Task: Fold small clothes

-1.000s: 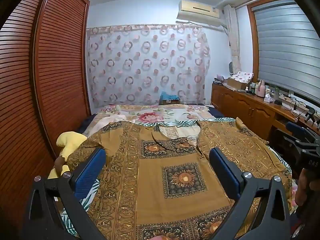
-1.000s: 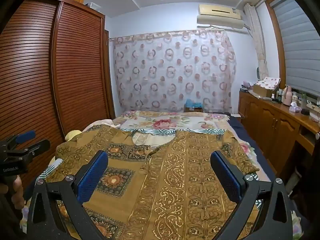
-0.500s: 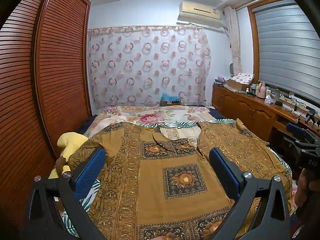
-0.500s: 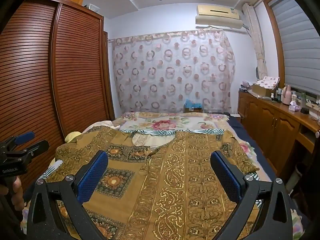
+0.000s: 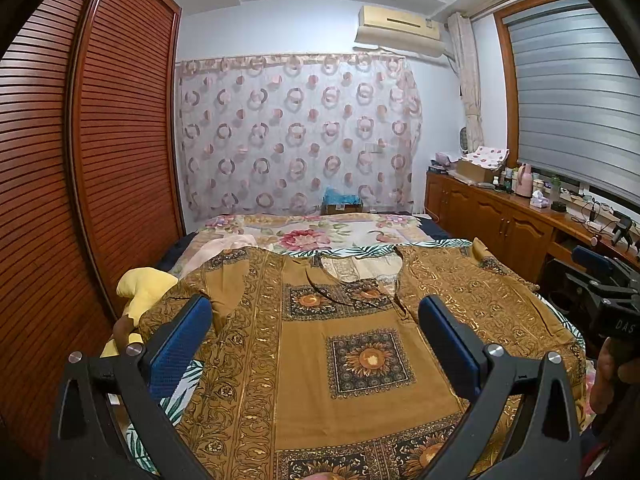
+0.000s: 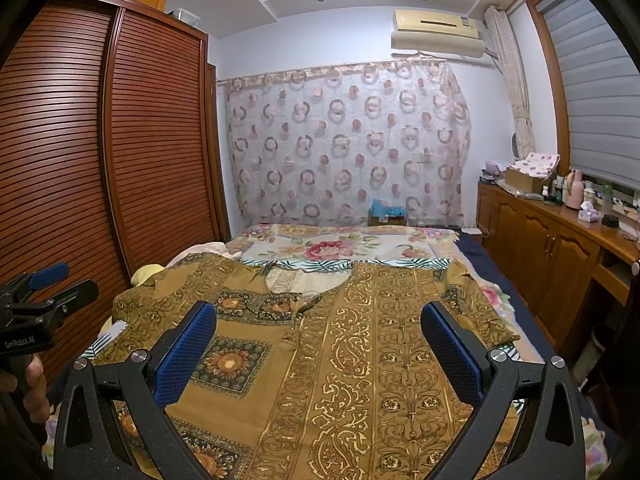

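Garment spread flat, both grippers hanging above it

Wardrobe [image 5: 80, 184] stands on your far left, and a yellow soft toy [image 5: 142, 286] sits just beside the shirt's left sleeve. Your left gripper [image 5: 314, 342] hangs over the brown patterned shirt [image 5: 348, 364] with its fingers spread wide and nothing between them. The shirt lies face up across the bed [image 6: 340, 244], neckline away from you, sleeves out to either side. Your right gripper [image 6: 318, 350] is likewise released and empty above the shirt's right half. Over the last second almost nothing has changed: both views have crept only slightly, and the cloth has not shifted. I judge that folding has not begun; a sleeve or side edge is likely your first grasp
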Action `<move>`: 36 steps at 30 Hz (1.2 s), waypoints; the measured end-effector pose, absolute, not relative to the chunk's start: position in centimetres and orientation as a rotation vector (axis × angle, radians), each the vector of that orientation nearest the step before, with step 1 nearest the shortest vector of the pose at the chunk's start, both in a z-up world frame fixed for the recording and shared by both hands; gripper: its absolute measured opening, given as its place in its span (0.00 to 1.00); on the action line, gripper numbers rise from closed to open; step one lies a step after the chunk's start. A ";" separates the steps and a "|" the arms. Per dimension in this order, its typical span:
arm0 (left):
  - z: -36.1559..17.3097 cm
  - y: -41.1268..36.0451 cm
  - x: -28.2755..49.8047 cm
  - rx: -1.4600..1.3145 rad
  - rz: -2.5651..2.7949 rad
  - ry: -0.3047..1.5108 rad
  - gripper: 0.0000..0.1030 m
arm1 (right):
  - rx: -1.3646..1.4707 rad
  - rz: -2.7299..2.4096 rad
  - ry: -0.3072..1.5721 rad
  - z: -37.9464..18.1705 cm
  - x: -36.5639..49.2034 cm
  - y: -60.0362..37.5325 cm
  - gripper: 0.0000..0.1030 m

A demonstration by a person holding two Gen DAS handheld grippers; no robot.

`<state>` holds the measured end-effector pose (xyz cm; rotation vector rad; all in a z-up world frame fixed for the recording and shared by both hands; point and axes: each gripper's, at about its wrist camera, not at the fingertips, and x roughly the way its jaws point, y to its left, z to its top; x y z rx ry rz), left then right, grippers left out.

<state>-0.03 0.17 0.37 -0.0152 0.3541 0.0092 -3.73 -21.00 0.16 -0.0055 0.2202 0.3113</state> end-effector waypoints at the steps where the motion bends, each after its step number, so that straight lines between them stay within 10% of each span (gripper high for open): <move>1: 0.4 0.2 0.0 -0.015 0.008 0.353 1.00 | -0.004 0.311 0.220 0.2 -3.7 -21.0 0.99; 36: 0.4 0.0 -0.1 -0.008 0.010 0.347 1.00 | -0.001 0.312 0.218 0.1 -3.7 -21.0 0.99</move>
